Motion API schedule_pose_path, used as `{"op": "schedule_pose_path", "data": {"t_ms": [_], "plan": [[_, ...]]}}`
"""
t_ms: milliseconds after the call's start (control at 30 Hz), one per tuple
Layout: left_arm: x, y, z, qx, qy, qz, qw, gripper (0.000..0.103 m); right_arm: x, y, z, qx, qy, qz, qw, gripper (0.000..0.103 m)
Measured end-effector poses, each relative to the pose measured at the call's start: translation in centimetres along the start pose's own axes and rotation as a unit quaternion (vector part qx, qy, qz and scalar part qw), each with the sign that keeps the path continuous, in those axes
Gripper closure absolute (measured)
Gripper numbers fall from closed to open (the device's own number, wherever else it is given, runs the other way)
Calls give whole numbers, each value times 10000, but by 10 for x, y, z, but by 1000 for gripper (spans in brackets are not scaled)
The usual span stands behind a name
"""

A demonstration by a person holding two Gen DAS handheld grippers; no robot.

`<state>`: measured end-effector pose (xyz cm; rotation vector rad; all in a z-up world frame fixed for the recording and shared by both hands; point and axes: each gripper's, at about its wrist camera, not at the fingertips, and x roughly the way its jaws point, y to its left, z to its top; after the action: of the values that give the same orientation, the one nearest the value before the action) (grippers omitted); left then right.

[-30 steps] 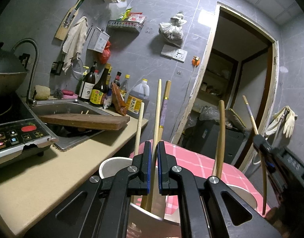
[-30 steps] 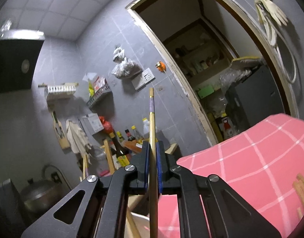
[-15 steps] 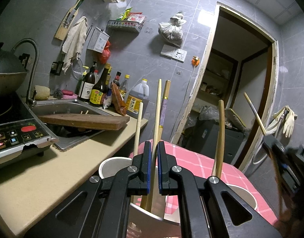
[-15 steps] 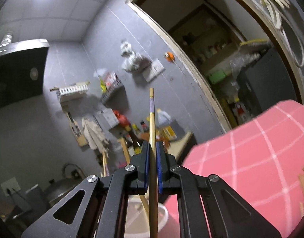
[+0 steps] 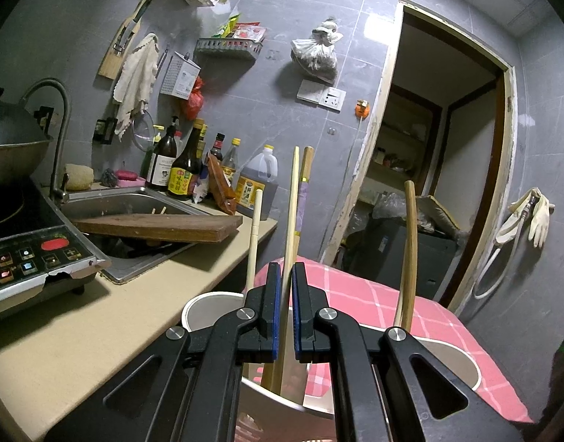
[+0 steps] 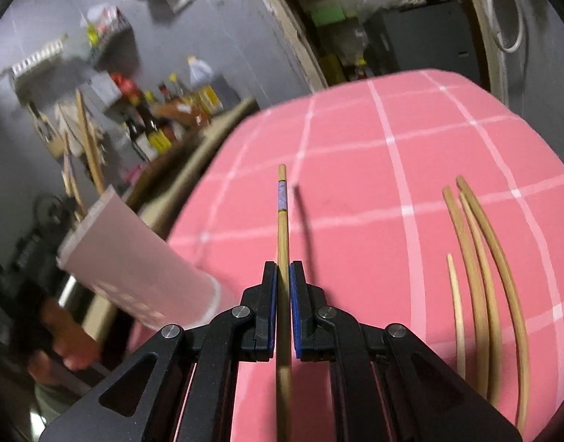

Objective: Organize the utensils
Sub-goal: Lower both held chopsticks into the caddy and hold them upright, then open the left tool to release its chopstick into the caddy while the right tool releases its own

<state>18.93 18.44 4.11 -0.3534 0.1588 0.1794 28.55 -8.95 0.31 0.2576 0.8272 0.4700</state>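
My left gripper (image 5: 284, 283) is shut on the wall of a white utensil holder (image 5: 208, 304), which holds several upright chopsticks (image 5: 291, 213) and a curved bamboo stick (image 5: 409, 250). My right gripper (image 6: 283, 280) is shut on a chopstick with a purple band (image 6: 282, 217), held over the pink checked cloth (image 6: 355, 169). Several loose bamboo chopsticks (image 6: 480, 276) lie on the cloth to its right. The white holder (image 6: 134, 276) shows blurred at the left of the right wrist view.
A beige counter (image 5: 60, 331) carries an induction cooker (image 5: 27, 258), a sink (image 5: 116, 202) with a wooden board (image 5: 164, 226) across it, and sauce bottles (image 5: 182, 173). A doorway (image 5: 440, 165) opens behind the pink-clothed table (image 5: 374, 302).
My right gripper has tilted down from facing the wall to facing the pink cloth, still holding the chopstick. It has left the left wrist view. The left gripper has not moved.
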Motion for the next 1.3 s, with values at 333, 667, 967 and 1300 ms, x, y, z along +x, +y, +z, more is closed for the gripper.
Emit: {"op": "schedule_pose_path", "data": {"t_ms": [333, 667, 967, 1300], "plan": [[2, 7, 1, -64, 49, -78, 9999, 99, 22, 6, 7, -467, 630, -167, 9968, 69], [-3, 8, 3, -83, 2, -112, 9999, 98, 62, 31, 15, -1453, 1183, -371, 9816, 93], [-11, 5, 2, -36, -28, -157, 9999, 84, -9, 15, 47, -330, -462, 736, 9957, 98], [-32, -2, 2, 119, -36, 4, 9999, 65, -70, 74, 71, -589, -3628, 1901, 9104, 98]]}}
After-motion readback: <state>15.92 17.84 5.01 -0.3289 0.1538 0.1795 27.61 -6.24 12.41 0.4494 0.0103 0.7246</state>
